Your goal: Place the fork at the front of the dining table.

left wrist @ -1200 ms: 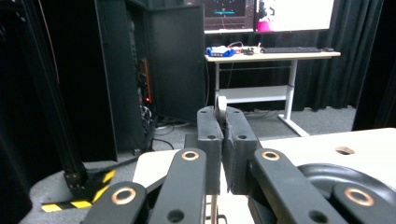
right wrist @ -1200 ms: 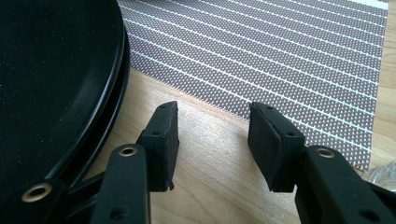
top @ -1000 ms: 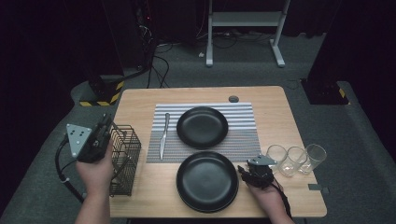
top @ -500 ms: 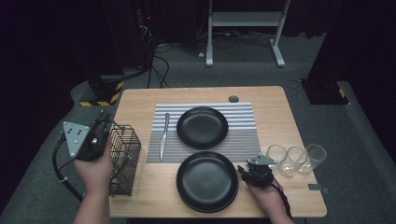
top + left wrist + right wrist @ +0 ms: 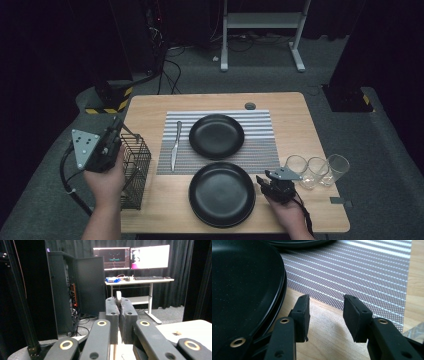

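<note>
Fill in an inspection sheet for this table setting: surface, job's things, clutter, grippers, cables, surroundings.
Surface: wooden table with a striped placemat.
Job's things: thin pale utensil; near plate on bare wood.
Clutter: far plate and knife on the mat; wire basket at the left edge; three glasses at the right.
Grippers: left gripper shut on the utensil, above the basket; right gripper open, nothing between its jaws, beside the near plate's rim.
Cables: gripper cable looping off the table's left; floor cables.
Surroundings: monitors on a desk, dark cabinet.
</note>
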Motion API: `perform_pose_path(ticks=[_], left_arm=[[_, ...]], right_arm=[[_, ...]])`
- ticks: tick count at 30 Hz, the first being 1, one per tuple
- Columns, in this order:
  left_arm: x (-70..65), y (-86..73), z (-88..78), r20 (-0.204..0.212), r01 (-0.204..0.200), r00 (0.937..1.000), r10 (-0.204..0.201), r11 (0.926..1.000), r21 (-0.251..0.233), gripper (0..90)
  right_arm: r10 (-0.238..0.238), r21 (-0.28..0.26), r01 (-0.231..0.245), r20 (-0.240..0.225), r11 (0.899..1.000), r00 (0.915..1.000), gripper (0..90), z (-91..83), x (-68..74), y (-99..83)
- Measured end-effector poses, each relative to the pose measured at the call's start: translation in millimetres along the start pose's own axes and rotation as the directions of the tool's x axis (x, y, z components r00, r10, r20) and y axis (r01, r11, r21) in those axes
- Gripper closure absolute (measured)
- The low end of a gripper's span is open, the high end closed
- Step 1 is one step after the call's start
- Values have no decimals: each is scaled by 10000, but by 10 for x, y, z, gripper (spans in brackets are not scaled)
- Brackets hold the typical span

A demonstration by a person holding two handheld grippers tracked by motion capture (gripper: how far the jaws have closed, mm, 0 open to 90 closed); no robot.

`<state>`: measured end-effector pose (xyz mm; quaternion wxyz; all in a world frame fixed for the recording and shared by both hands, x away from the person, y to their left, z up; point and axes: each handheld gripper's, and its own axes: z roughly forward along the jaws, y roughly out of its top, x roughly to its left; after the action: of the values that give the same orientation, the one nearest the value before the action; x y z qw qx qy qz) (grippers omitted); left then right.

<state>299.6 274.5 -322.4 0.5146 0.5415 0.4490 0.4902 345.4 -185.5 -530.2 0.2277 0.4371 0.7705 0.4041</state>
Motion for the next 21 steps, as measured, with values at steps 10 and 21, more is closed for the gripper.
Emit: perform_pose_path(ticks=[10, 21], left_arm=[[-130, -55, 40, 328, 178, 9993, -180, 9998, 76, 863], [-372, -111, 102, 768, 327, 9964, -345, 9992, 249, 863]], right_arm=[[-141, -757, 157, 214, 9970, 9997, 539, -166, -6, 123], [-120, -1272, 97, -173, 9918, 9998, 581, -312, 59, 274]])
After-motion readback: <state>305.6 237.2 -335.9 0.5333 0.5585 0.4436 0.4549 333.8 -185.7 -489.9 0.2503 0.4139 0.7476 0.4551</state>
